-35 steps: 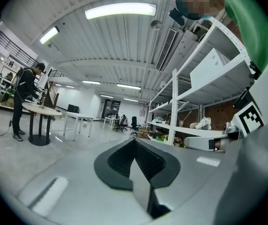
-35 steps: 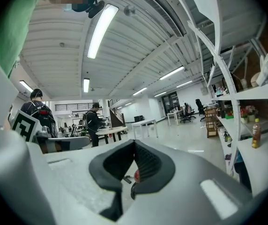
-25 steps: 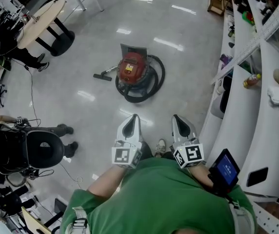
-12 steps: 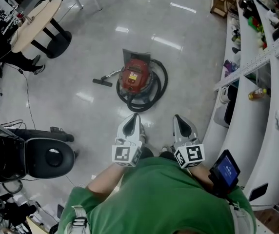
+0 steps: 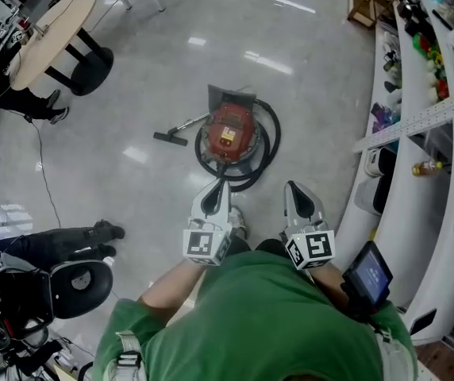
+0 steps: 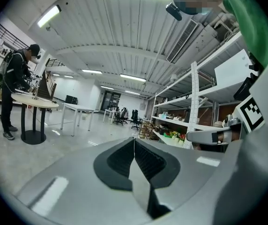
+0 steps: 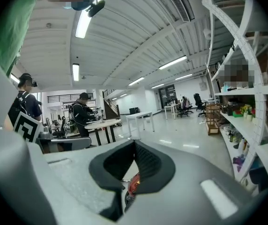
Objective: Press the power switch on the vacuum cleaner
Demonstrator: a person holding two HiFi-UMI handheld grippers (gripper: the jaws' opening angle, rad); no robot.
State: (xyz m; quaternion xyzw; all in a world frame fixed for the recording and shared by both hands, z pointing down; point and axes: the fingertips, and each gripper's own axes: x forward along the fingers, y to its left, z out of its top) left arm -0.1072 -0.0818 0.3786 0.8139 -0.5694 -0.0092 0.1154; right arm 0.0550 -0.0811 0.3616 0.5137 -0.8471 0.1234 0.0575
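The red vacuum cleaner (image 5: 228,133) stands on the glossy grey floor with its black hose (image 5: 268,151) coiled round it and the floor nozzle (image 5: 169,138) lying to its left. My left gripper (image 5: 217,189) and right gripper (image 5: 294,190) are held side by side in front of the green-shirted body, short of the vacuum and above the floor. Both are shut with nothing between the pads. In the left gripper view the gripper (image 6: 134,142) points level across the room. Below the right gripper (image 7: 134,146) a sliver of the red vacuum (image 7: 133,184) shows between the jaws.
White shelving (image 5: 417,125) full of small items runs along the right. A round table (image 5: 48,30) stands at the far left, with a person (image 6: 17,86) standing at it. An office chair (image 5: 72,288) and a seated person's legs (image 5: 60,240) are at the lower left.
The vacuum cleaner has come closer to the grippers in the head view as the person walked toward it. Both grippers stay shut and side by side.
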